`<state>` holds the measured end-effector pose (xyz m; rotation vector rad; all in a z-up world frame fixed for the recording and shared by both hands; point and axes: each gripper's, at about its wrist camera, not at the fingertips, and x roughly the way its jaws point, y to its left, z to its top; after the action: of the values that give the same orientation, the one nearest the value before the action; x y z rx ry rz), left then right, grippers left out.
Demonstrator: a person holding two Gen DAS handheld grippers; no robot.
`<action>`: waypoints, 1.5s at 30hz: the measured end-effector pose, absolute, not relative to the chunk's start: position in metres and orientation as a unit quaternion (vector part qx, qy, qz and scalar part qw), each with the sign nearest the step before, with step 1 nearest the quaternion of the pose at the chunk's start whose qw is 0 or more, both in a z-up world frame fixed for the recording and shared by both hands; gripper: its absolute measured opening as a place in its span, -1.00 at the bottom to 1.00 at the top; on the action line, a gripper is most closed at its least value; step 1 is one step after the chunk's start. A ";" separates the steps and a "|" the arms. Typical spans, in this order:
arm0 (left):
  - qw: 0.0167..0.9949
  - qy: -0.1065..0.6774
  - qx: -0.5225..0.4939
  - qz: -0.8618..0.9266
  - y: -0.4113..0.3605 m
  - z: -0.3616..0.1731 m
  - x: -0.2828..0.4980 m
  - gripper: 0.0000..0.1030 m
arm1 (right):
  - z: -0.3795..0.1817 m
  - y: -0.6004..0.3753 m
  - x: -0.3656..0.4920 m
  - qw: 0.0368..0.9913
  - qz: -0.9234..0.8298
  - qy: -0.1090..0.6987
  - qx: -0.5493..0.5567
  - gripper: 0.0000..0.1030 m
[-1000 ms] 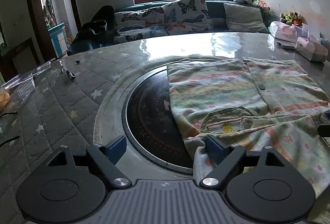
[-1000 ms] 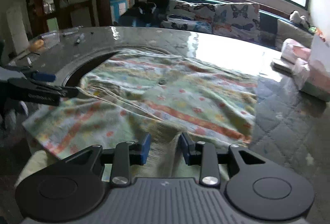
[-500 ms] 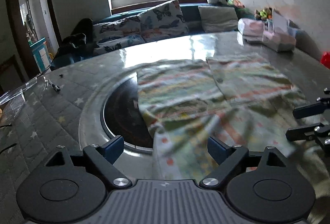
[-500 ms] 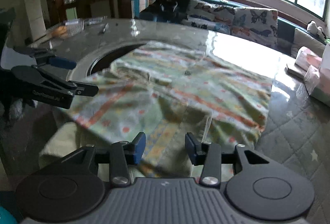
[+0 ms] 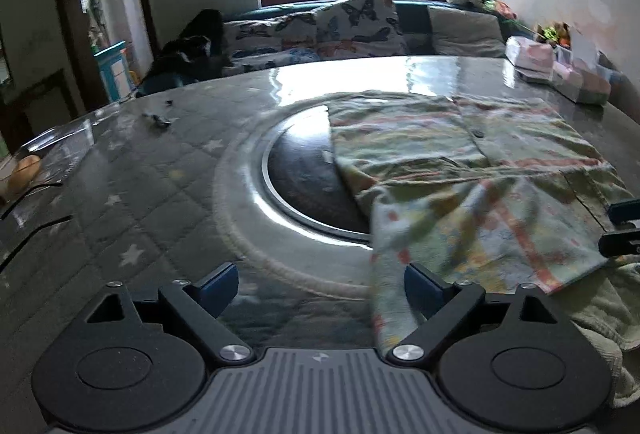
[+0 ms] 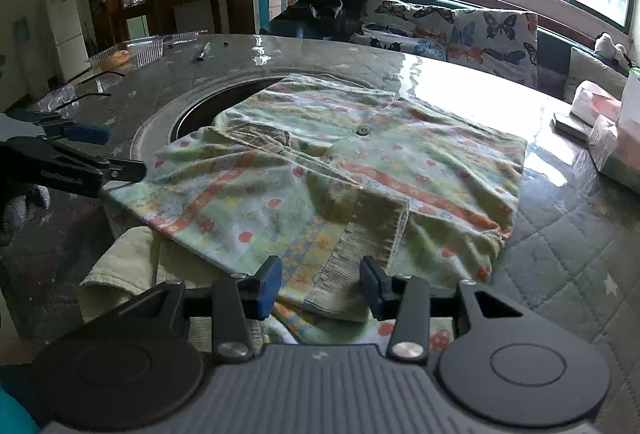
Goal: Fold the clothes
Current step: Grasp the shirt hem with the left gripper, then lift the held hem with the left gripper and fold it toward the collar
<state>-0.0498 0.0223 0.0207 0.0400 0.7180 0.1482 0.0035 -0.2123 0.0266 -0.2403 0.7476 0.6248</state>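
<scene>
A pastel green floral garment [image 5: 460, 154] with orange stripes and buttons lies flat on the round table, partly over the dark centre plate. In the right wrist view the garment [image 6: 360, 162] has a sleeve folded across its body. The sleeve's ribbed cuff [image 6: 360, 254] rests between the fingers of my right gripper [image 6: 320, 284], which is open and not pinching it. My left gripper [image 5: 319, 282] is open at the garment's near left corner, and a flap of cloth hangs beside its right finger. Each gripper shows in the other's view: right gripper [image 5: 606, 228], left gripper [image 6: 120, 152].
A pale yellow towel [image 6: 120, 266] lies under the garment at the near table edge. The dark round inset [image 5: 304, 186] sits in the quilted, glossy tabletop [image 5: 140, 194]. Tissue packs [image 5: 560, 74] stand far right. A clear plastic container [image 5: 36, 162] and a pen [image 6: 202, 52] lie left.
My right gripper has opened wider and backed off, leaving the sleeve cuff lying on the garment. The left gripper has drawn back toward the near edge, still open.
</scene>
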 end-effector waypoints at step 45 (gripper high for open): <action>0.881 0.414 -0.154 -0.169 -0.031 0.072 -0.042 -0.79 | 0.045 -0.244 -0.049 0.883 0.295 0.314 -0.184 0.26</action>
<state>-0.0417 -0.0311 0.0724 -0.3216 0.8632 -0.3519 -0.0487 -0.2441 0.0449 -0.3820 0.6542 0.6148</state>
